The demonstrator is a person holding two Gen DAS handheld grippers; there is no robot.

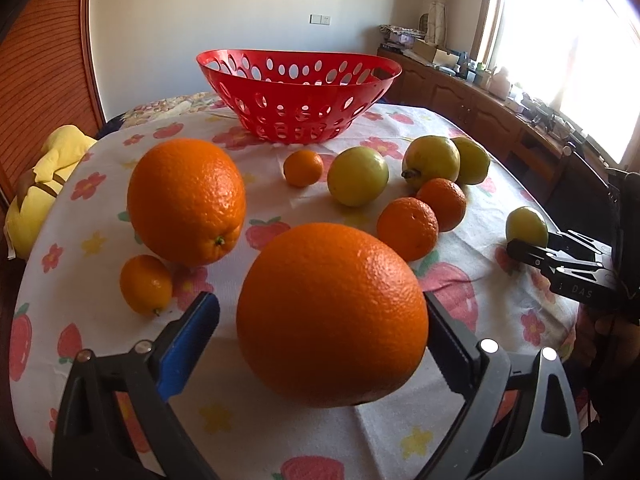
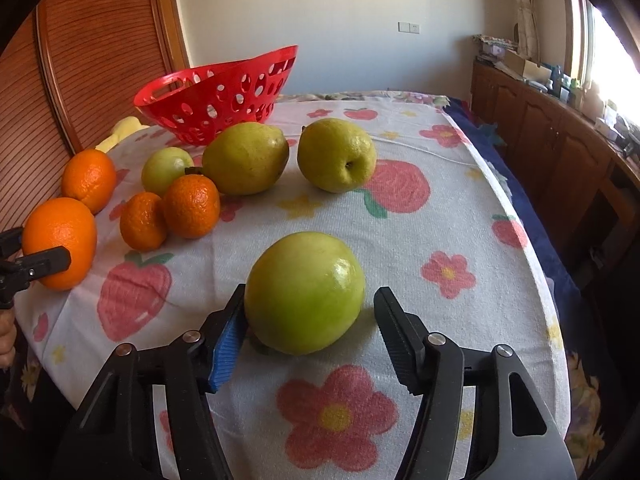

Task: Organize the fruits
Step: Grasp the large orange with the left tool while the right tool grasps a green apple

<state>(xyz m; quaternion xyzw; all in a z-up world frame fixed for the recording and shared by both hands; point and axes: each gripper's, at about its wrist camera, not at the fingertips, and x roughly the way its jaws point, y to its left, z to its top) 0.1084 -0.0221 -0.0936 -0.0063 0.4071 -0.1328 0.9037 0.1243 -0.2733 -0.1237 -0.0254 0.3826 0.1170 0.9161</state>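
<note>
So the landmark here is the red basket (image 1: pixel 298 96), the perforated plastic one at the far end of the table (image 2: pixel 460 208). Everything else sits on the near side of it.

The left tool (image 1: pixel 320 320) is spread wide around a big orange (image 1: pixel 332 314), the fruit farthest from the basket on that side. One pad looks like it's touching the peel, the blue pad is clearly off it, so it isn't gripped yet. The right tool (image 2: pixel 308 320) brackets a green apple (image 2: pixel 305 292), also well away from the basket; the blue pad is at the skin, the other one shows a gap. Not pinched either.

Handling guess: the orange looks heavy and firm, and its pebbly skin should give decent friction. I'd grab it across the widest part, since it nearly fills the span. The apple looks smooth and waxy, so slippier, and it bruises if squeezed hard. Take it across the middle, not near the top where it curves away.

Between those two and the basket: a second large orange (image 1: pixel 186 200), some small mandarins (image 1: pixel 407 228) and a few yellow-green pears (image 2: pixel 245 158).

The surface is a soft towel-like cloth (image 2: pixel 400 240) with strawberries and flowers, a bit rumpled, so round fruit probably won't roll far. The room has a wooden panel beside the basket, cabinets along the wall and a very bright window (image 1: pixel 560 40).
</note>
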